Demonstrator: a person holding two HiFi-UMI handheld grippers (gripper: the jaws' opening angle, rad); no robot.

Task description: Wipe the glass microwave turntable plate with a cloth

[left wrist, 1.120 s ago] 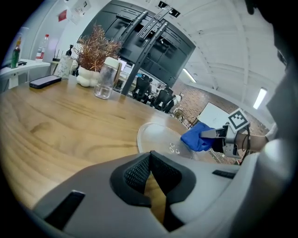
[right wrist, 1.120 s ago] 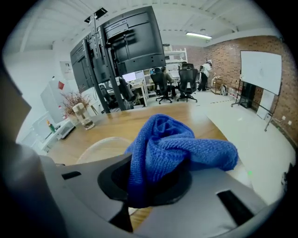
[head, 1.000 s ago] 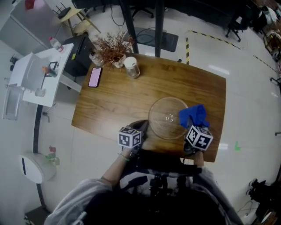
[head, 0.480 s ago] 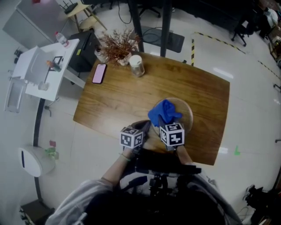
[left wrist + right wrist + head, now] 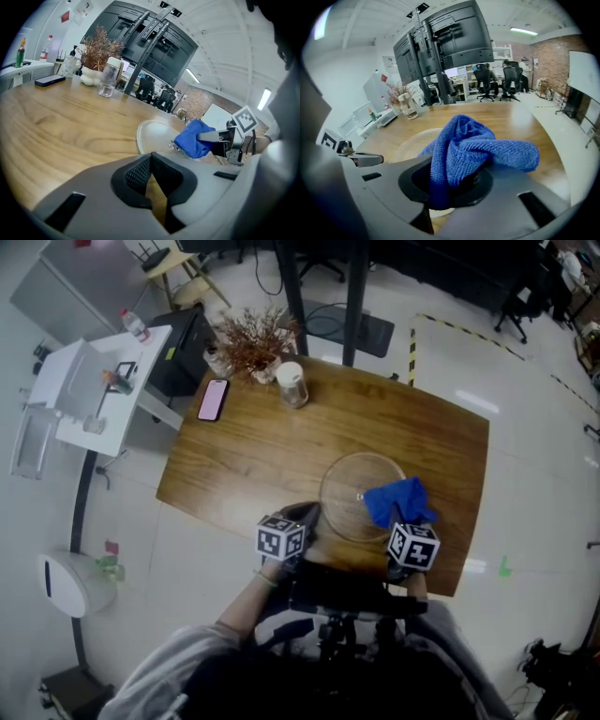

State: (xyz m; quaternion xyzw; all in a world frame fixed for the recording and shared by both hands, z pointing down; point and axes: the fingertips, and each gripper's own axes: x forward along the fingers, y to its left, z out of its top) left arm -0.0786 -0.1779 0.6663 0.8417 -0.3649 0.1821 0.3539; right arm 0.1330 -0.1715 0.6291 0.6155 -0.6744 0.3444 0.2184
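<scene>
1. The right claw (image 5: 401, 523) clamped the blue microfibre cloth (image 5: 394, 501), which had swept from 9 to 4 o'clock on the round glass turntable plate (image 5: 345, 486).
2. The left claw (image 5: 302, 517), closed and empty, stayed at the plate's 8 o'clock rim on the wooden bench (image 5: 244, 456).

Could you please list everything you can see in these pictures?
wooden table: one, brown, centre of the head view
glass turntable plate: one, clear, near right part of the table
cloth: one, blue, on the plate's right side
phone: one, pink, far left edge of the table
jar: one, clear with a white lid, far edge, beside the plant
dried plant: one, reddish brown, far left corner of the table
side table: one, white, on the floor left of the wooden table
left tongs: one, grey, shut and empty, by the plate's near left rim
right tongs: one, grey, shut on the cloth
</scene>
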